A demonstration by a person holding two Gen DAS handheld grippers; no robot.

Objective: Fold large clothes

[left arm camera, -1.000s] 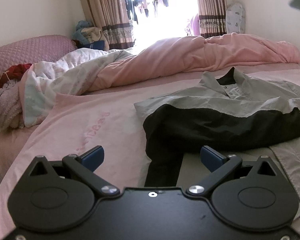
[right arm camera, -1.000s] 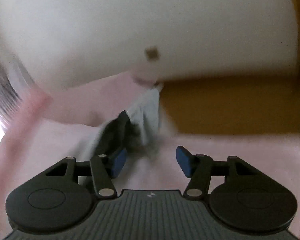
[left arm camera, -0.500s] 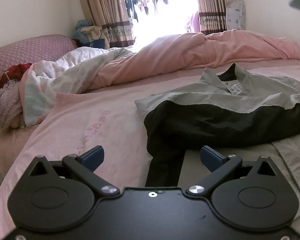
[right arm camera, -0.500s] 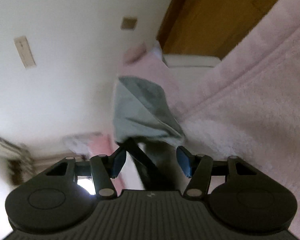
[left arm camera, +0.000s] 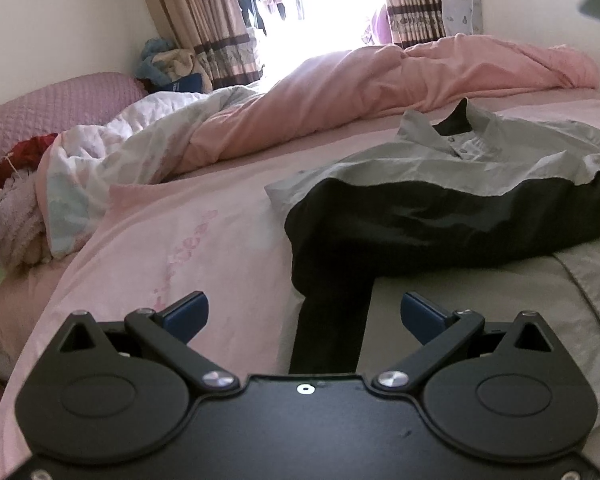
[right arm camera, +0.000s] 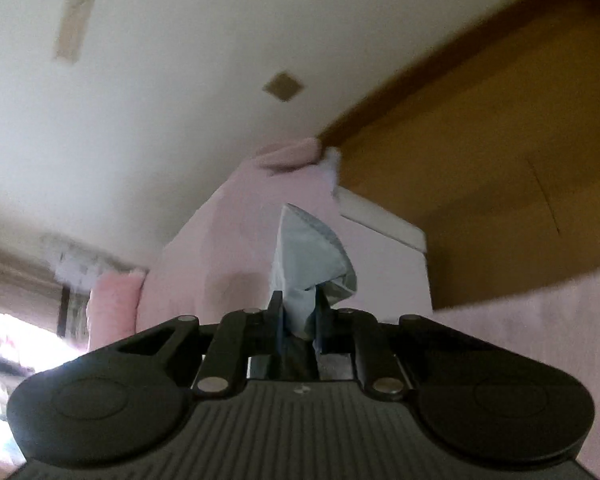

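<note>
between the right claw (right arm camera: 298, 330) fingers: a bunched bit of pale grey cloth, a corner of the jacket (right arm camera: 310, 254). jaws pressed together on it, fabric sticks up and forward past the fingertips in a crumpled peak. past the claw: pink bedding (right arm camera: 236, 216), white wall (right arm camera: 160, 92), brown wood panel (right arm camera: 500, 152) off to the right. view is tilted and a bit blurred, can't tell how far the corner is off the bed.

left claw (left arm camera: 304, 314) spread wide, holding nothing, blue pads (left arm camera: 188, 312) well apart. low over the bed (left arm camera: 172, 248), pink sheet under its left finger, grey part of the jacket under its right finger. straight ahead between the fingers: black sleeve of the jacket (left arm camera: 440, 200), running away from the claw to the body of the garment. jacket lies flat-ish on the bed ahead and right of the claw, grey upper part with collar at the far end, black band across the middle, more grey on the near right.

farther ahead and left: pink duvet (left arm camera: 380, 76) heaped across the bed, a white patterned quilt (left arm camera: 132, 140) beside it, pink pillow (left arm camera: 48, 112) far left. curtains (left arm camera: 204, 20) and a bright window (left arm camera: 320, 12) behind.
</note>
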